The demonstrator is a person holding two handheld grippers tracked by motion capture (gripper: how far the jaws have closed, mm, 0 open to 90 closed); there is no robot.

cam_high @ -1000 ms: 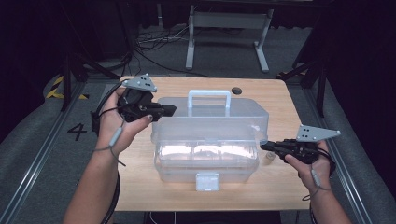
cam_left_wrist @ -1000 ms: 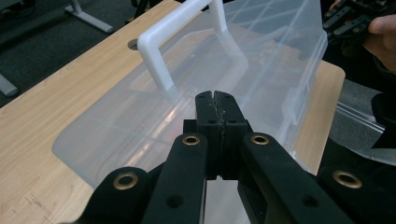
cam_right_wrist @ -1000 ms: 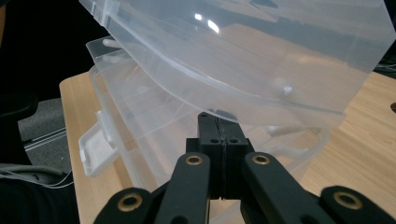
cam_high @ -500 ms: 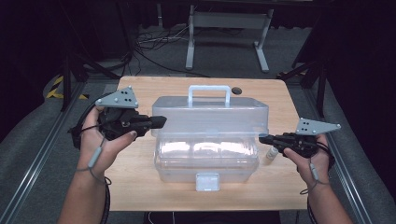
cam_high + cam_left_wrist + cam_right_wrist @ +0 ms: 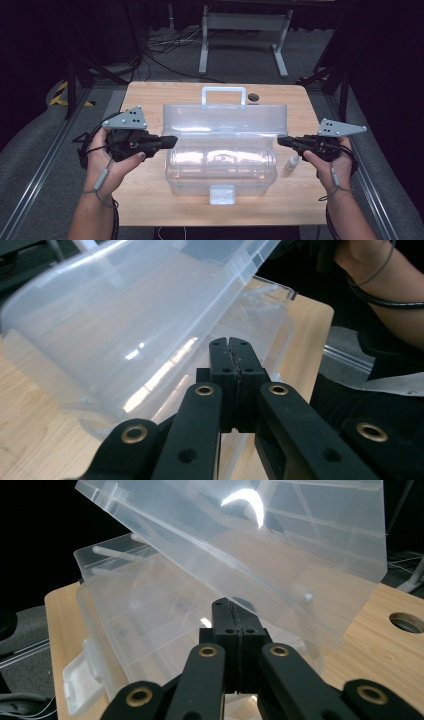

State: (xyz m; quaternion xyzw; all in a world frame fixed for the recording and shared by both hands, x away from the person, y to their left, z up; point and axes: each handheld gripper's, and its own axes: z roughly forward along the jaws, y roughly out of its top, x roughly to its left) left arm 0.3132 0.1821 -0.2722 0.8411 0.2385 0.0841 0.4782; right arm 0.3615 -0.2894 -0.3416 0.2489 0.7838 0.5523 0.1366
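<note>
**boxfan:** So the clear plastic toolbox (image 5: 220, 160) sits mid-bench (image 5: 150, 195), lid (image 5: 225, 120) tipped up and back on its hinge, carry handle (image 5: 223, 95) pointing at the far edge, white latch (image 5: 222, 194) hanging loose at the front. Half open, I'd say.

**gripnerd:** Yep. What's changed over the last second is the left gripper (image 5: 170, 141): it has come down and in from higher up by the back left corner, and now it's level at the left end of the box, tips just beside the gap under the lid. The right gripper (image 5: 282, 141) has hardly budged, parked at the right end, same height.

**boxfan:** Fingers?

**gripnerd:** Both clenched with nothing between them. In the left gripper view the fingers (image 5: 232, 372) are pressed flat together, lid slanting above them. Same in the right gripper view, fingers (image 5: 232, 625) together right under the lid's edge.

**boxfan:** So no grabbing, more like poking or propping?

**gripnerd:** My guess: both tips now line up at the two ends, so the lid gets moved evenly from both sides. Open further or closed, can't tell. Whether either tip actually touches the plastic, can't tell either.

**boxfan:** There's a small bottle (image 5: 292, 163) on the bench just under the right gripper, near the box's right end. Easy to knock.
</note>
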